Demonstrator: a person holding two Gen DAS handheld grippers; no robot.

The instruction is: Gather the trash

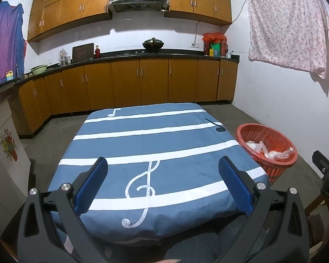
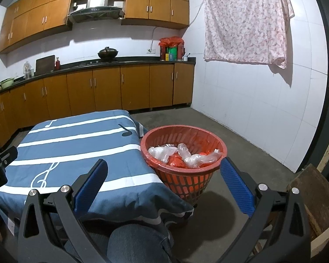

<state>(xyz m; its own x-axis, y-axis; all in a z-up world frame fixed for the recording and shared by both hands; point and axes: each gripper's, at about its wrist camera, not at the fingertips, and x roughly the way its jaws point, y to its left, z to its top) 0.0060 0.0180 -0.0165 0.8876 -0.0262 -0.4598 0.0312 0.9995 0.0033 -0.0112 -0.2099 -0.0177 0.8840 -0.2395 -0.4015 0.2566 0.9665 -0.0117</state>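
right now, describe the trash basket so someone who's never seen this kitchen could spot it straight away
Start at the table with the blue cloth striped in white and printed with music notes, in the middle of the kitchen. On the grey floor beside its right edge, towards the white tiled wall, stands the round red basket. It is the only slotted plastic tub there, and crumpled clear and red plastic bags lie inside it.

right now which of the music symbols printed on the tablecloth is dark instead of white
The black note at the tablecloth's far right corner, nearest the red basket. The treble clef and the small far-left note are white.
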